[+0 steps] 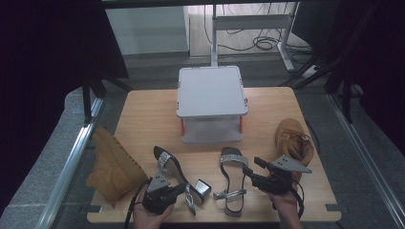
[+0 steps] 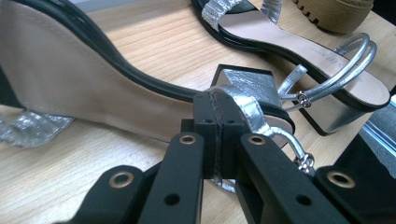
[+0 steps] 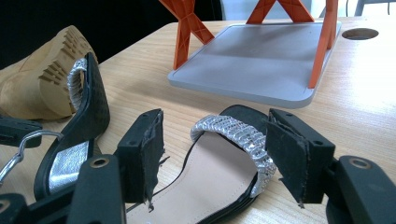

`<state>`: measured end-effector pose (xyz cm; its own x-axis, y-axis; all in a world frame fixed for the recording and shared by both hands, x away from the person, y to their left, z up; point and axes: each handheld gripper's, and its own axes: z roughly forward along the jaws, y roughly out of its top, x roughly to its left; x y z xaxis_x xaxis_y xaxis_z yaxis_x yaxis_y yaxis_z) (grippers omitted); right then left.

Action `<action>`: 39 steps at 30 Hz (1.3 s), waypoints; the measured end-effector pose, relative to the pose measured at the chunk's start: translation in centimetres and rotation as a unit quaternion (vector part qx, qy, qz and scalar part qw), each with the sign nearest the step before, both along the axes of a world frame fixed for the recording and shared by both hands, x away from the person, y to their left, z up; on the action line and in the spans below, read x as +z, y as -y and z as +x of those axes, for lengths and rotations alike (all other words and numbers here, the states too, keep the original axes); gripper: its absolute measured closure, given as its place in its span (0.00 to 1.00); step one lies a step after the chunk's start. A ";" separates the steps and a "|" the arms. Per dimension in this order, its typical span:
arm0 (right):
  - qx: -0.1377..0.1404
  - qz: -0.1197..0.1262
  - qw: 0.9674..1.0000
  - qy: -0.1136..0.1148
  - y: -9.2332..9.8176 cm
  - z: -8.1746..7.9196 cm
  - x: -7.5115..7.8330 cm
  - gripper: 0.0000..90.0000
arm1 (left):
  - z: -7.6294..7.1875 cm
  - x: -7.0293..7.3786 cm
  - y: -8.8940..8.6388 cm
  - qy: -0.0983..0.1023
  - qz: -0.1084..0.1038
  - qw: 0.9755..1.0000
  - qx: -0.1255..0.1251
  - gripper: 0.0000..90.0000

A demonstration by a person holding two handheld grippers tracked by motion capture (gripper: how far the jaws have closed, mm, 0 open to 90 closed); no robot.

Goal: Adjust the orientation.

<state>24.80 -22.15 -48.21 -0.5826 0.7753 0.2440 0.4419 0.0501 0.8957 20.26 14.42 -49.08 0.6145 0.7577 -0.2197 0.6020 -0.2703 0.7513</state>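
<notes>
Two black sandals with silver straps and block heels lie on the wooden table (image 1: 148, 119). The left sandal (image 1: 167, 164) is tipped on its side. My left gripper (image 1: 184, 190) is shut on that sandal's thin silver ankle strap (image 2: 224, 100), just in front of the heel block (image 2: 250, 84). The right sandal (image 1: 231, 181) lies flat on its sole. My right gripper (image 1: 252, 165) stands open at that shoe's toe end. In the right gripper view the glittery toe strap (image 3: 233, 133) lies between the pads (image 3: 144, 149), which stand apart from it.
A grey two-tier shelf (image 1: 211, 90) with orange legs stands at the middle back of the table. One tan boot (image 1: 112, 167) lies at the left edge, another tan boot (image 1: 291, 140) at the right, close behind my right gripper. Bare wood lies either side of the shelf.
</notes>
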 end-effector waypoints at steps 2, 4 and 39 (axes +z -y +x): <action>-0.001 0.001 1.000 0.001 0.0 0.0 0.0 0.42 | 0.1 0.0 0.1 0.001 0.000 1.000 0.000 1.00; -0.001 0.000 1.000 0.001 0.0 0.0 0.0 0.42 | 0.3 0.0 0.2 0.002 0.000 1.000 0.001 1.00; -0.025 -0.003 1.000 -0.015 0.6 0.1 -0.3 0.42 | 2.5 -1.0 1.8 -0.015 0.011 1.000 -0.003 1.00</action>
<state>24.91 -22.76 -48.55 -0.5351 0.8050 0.2563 0.4704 0.0319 0.8819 22.75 12.59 -50.06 0.6129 0.7588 -0.2203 0.6218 -0.2911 0.7270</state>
